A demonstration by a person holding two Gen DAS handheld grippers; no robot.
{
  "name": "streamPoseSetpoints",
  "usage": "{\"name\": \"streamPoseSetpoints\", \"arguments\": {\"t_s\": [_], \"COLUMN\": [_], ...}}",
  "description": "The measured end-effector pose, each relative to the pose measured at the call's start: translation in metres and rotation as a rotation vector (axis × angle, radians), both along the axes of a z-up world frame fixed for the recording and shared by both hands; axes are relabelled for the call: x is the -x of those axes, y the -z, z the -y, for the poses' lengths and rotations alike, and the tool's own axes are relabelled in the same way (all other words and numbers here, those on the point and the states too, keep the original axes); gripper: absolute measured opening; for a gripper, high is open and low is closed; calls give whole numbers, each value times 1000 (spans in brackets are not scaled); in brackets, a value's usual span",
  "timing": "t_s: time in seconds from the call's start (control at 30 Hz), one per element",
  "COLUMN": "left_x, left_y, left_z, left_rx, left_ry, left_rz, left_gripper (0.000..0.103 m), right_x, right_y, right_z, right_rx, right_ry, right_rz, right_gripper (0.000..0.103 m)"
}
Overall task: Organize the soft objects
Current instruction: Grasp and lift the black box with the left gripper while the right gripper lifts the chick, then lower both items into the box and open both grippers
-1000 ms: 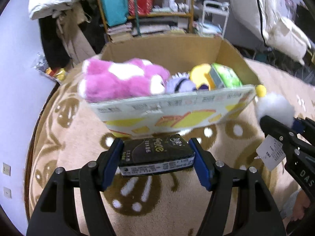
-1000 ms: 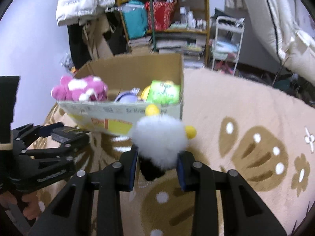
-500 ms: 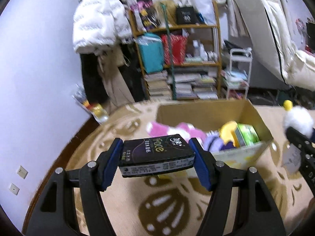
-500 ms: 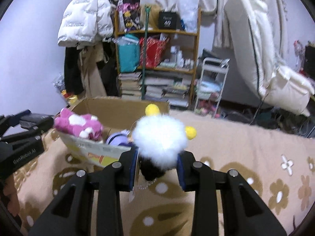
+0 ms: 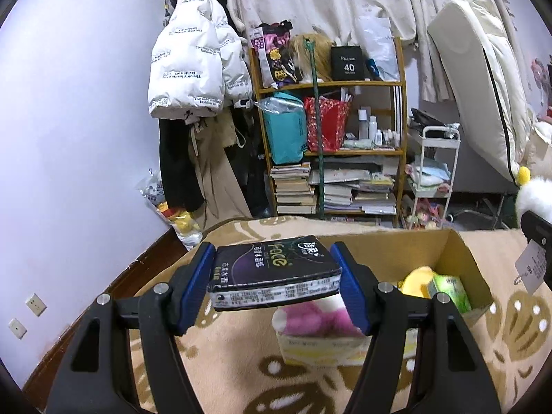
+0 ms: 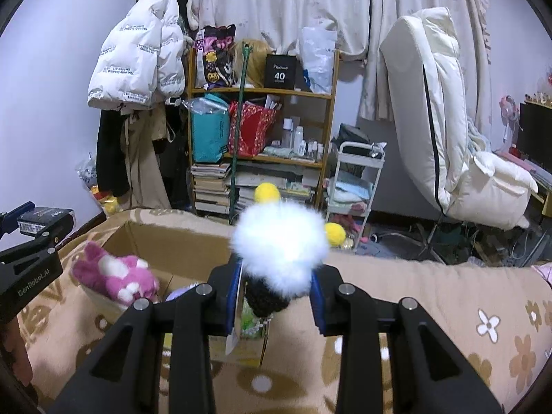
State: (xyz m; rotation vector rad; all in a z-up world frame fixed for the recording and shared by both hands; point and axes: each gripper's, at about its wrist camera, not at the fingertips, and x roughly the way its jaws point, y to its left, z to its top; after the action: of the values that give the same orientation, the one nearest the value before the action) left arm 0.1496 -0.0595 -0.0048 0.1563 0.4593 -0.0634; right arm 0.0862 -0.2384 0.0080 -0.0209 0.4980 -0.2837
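Note:
My left gripper (image 5: pixel 274 284) is shut on a dark tissue pack (image 5: pixel 272 277) and holds it above the near left part of an open cardboard box (image 5: pixel 452 252). The box holds a pink and white plush (image 5: pixel 310 321), a yellow plush (image 5: pixel 415 276) and a green pack (image 5: pixel 448 291). My right gripper (image 6: pixel 276 293) is shut on a white fluffy toy (image 6: pixel 279 241) with yellow pompoms and a dark knitted base, held above the box (image 6: pixel 165 241). The pink plush (image 6: pixel 114 276) shows at left in the right wrist view.
The box stands on a beige patterned blanket (image 6: pixel 431 293). Behind it are a cluttered wooden shelf (image 5: pixel 327 151), a white trolley (image 6: pixel 355 179), hanging coats (image 5: pixel 193 69) and a leaning white mattress (image 6: pixel 431 103). The purple wall (image 5: pixel 69 138) is at left.
Both grippers have risen and tilted up with their loads, so the box now lies lower in both views and more of the room shows. Both grips are unchanged.

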Motion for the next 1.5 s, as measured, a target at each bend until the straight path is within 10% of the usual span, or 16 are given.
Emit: {"name": "streamPoseSetpoints", "arguments": {"t_s": [0.93,1.5], "left_x": [-34,-18], "left_y": [28,16], "left_z": [24,-9], "left_rx": [66,47], "left_ry": [115,13], "left_rz": [-117,-91], "left_gripper": [68,91], "right_x": [-40,-39], "right_y": [60,64], "right_z": [13,7], "right_rx": [-224,-227], "right_ry": [-169,-219], "right_rz": [-156,-178], "right_gripper": [36,41]}}
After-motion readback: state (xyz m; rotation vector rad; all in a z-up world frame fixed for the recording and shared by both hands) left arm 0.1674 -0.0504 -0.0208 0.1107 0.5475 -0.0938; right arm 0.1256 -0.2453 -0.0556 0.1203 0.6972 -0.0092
